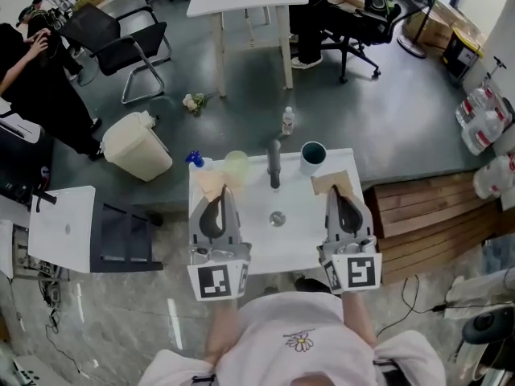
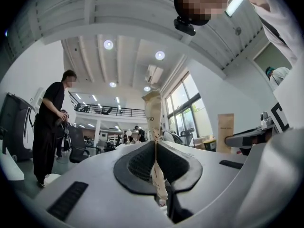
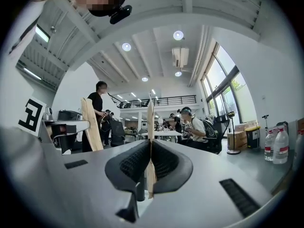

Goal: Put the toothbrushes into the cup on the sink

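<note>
A white sink (image 1: 241, 240) lies below me, with a dark faucet (image 1: 274, 163) at its back and a drain (image 1: 277, 218) in the middle. A dark teal cup (image 1: 312, 157) stands at the back right corner. My left gripper (image 1: 217, 198) is shut on a toothbrush in a tan paper packet (image 1: 211, 183), held upright over the sink's left side. My right gripper (image 1: 341, 195) is shut on a second packeted toothbrush (image 1: 330, 182), just in front of the cup. The left gripper view has its packet (image 2: 154, 120) pinched between the jaws. The right gripper view shows its packet (image 3: 150, 122) edge-on.
A pale yellow cup (image 1: 236, 163) and a blue-topped item (image 1: 194, 158) stand at the sink's back left. On the floor behind are a cream waste bin (image 1: 137, 145) and a water bottle (image 1: 287, 121). A wooden pallet (image 1: 426, 207) lies to the right. People sit and stand farther back.
</note>
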Motion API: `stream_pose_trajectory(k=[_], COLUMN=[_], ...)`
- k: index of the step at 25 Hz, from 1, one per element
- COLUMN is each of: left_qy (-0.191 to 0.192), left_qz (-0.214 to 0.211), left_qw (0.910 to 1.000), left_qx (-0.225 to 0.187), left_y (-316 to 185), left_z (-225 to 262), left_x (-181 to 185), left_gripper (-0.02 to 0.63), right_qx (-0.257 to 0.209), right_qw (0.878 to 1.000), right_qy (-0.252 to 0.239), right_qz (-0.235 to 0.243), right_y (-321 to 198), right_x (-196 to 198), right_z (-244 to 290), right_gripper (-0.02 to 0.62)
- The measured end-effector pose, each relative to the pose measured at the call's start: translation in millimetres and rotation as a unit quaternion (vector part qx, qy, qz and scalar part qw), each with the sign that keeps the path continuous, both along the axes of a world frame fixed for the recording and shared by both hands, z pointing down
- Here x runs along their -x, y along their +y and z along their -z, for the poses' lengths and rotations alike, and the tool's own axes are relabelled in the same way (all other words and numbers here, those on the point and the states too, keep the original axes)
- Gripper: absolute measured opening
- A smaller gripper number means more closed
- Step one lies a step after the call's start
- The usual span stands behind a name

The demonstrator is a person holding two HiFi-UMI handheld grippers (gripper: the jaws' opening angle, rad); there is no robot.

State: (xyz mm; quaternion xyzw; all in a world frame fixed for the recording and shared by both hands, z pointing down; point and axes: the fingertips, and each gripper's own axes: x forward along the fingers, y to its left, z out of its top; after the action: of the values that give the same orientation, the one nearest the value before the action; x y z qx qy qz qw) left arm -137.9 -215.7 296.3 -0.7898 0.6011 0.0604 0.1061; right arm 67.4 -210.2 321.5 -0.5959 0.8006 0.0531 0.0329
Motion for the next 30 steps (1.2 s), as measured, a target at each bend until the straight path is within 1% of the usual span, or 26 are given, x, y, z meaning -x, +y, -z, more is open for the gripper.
stream_pose_trajectory(k=[4, 13, 14, 17, 19, 22, 24, 27, 30], left_qy=[0.020, 0.015, 0.012, -0.015, -0.017, 0.006, 0.016, 0.006, -0.011], left_qz=[0.014, 0.033, 0.034, 0.037, 0.040, 0.045, 0.048, 0.053, 0.060], left_qw=[0.9997, 0.9993, 0.9992, 0.9989, 0.9987, 0.9988, 0.9986, 0.9984, 0.9978], left_qx=[-0.001, -0.013, -0.015, -0.027, -0.028, -0.020, -0.016, -0.019, -0.026], left_y=[-2, 0, 0, 1, 0, -1, -1, -1, -1], left_z=[7, 17, 18, 18, 17, 15, 14, 14, 15], left_x=[-6, -7, -7, -5, -3, -2, -2, -2, 1], left_gripper=[0.023, 0.023, 0.023, 0.023, 0.024, 0.023, 0.023, 0.023, 0.023], right_qx=[0.002, -0.001, -0.004, -0.010, -0.010, 0.000, 0.010, 0.027, 0.047], right_qw=[1.000, 1.000, 1.000, 0.999, 0.999, 0.999, 0.999, 0.999, 0.999], right_qy=[-0.006, -0.015, -0.014, -0.016, -0.022, -0.029, -0.020, -0.003, -0.007], right_qz=[0.013, 0.026, 0.027, 0.031, 0.034, 0.035, 0.029, 0.018, 0.017], right_y=[-5, -9, -10, -16, -22, -39, -54, -79, -102], right_x=[-6, -13, -14, -14, -13, -17, -23, -32, -38], right_z=[1, 5, 7, 10, 11, 13, 12, 9, 1], right_gripper=[0.014, 0.014, 0.014, 0.014, 0.014, 0.014, 0.014, 0.014, 0.014])
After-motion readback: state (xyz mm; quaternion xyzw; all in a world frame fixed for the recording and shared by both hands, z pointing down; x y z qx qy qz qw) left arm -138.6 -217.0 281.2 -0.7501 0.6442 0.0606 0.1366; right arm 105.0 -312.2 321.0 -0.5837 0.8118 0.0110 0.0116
